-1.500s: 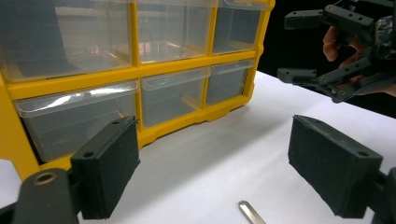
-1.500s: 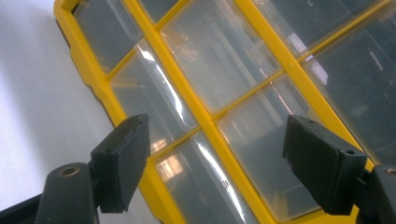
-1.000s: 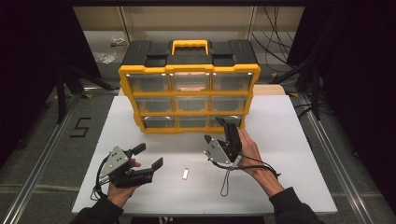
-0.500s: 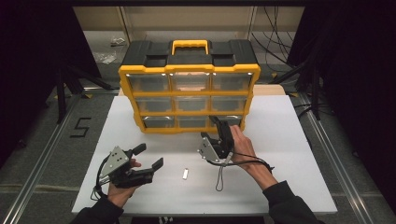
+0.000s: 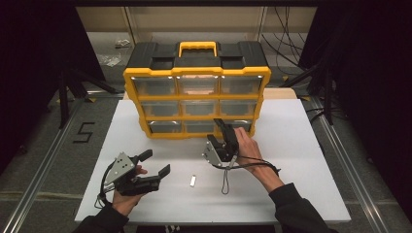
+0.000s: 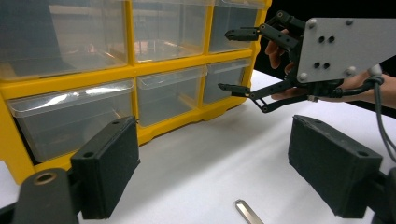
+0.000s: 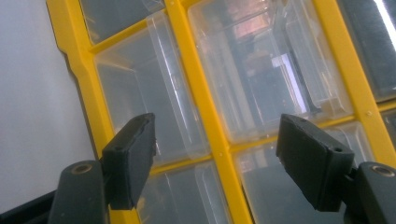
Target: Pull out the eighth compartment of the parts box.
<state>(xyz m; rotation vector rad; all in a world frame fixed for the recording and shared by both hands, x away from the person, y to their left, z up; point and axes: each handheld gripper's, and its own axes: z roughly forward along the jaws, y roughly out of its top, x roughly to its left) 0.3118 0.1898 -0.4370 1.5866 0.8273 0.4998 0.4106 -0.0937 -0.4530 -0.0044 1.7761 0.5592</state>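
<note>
Fingers of my right gripper (image 5: 222, 127), just narrowing but wide with nothing between, are facing the yellow plastic drawer organiser (image 5: 197, 99); my left gripper (image 5: 156, 162) is hovering wide-open above the white tabletop (image 5: 301, 141).

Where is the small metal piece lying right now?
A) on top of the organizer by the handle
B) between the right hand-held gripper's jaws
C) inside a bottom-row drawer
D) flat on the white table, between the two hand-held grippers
D: the small metal piece lies flat on the white table, between the left hand-held gripper and the right hand-held gripper, touched by neither.
</note>
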